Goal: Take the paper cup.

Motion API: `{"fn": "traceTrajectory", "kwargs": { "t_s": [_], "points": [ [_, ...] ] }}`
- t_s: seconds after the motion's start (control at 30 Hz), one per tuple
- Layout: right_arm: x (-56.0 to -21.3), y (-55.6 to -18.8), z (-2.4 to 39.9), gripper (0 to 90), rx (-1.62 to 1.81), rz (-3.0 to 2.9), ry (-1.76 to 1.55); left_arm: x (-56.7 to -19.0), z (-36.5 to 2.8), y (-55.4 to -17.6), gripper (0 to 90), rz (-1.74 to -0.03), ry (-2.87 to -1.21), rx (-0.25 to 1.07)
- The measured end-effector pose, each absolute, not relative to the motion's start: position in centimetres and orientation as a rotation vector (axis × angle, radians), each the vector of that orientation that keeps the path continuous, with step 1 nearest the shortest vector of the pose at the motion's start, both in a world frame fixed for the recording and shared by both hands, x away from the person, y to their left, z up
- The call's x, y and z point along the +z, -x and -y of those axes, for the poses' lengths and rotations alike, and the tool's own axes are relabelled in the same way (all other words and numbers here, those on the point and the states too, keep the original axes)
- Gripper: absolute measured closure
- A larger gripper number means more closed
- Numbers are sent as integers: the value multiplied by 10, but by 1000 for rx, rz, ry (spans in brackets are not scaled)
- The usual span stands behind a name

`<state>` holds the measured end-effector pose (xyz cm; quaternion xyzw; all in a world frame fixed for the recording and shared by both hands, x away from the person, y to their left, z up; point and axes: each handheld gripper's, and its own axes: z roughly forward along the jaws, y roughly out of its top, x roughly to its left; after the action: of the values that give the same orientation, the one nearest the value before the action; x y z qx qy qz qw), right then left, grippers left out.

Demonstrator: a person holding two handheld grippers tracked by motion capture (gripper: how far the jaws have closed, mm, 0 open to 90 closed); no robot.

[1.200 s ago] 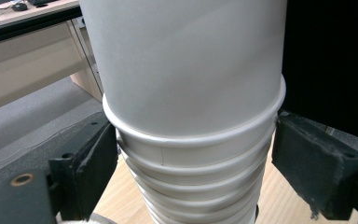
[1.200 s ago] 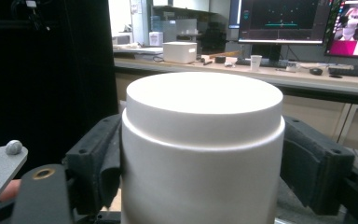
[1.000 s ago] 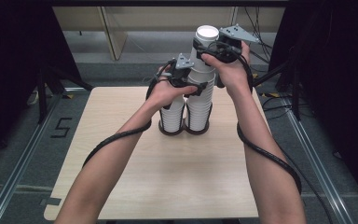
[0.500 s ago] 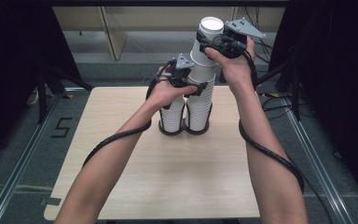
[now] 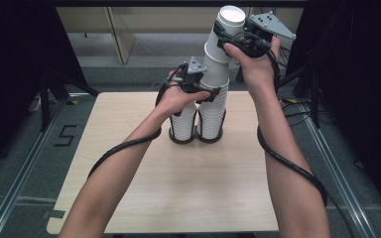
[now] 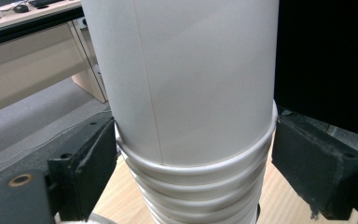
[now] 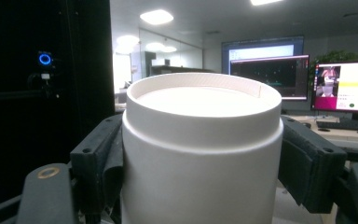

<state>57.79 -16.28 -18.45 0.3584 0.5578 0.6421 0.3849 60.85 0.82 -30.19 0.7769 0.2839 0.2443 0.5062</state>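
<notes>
Two stacks of upturned white paper cups stand in a dark double holder (image 5: 197,140) at the back of the wooden table (image 5: 188,193). My left gripper (image 5: 211,94) is shut on the right stack (image 5: 212,116), its jaws pressing the bunched rims (image 6: 200,186) from both sides, and a taller cup wall (image 6: 191,79) rises above them. High above, my right gripper (image 5: 226,37) is shut on the top cup (image 5: 229,20), which leans slightly right at the head of the column. In the right gripper view that cup (image 7: 200,140) sits base up between the black jaws.
The shorter left stack (image 5: 183,126) stands right beside the held one. Cables trail along both forearms. A light wooden cabinet (image 5: 124,34) stands behind the table, black frame posts (image 5: 44,89) flank it, and monitors (image 7: 345,86) glow at the room's far side.
My right gripper has risen with the top cup, drawing it higher out of the column. The left gripper has stayed on the stack.
</notes>
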Motion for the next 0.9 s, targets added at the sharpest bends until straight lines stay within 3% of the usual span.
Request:
{"fn": "traceTrajectory", "kwargs": {
  "t_s": [0.6,0.9],
  "points": [
    [-183,-525,201,242,1640,-1363,-849,-297,-15,-606,127,-655,-1842,589],
    [-208,-508,213,242,1596,-1394,-857,-282,-44,-569,86,-621,-1833,608]
  ]
}}
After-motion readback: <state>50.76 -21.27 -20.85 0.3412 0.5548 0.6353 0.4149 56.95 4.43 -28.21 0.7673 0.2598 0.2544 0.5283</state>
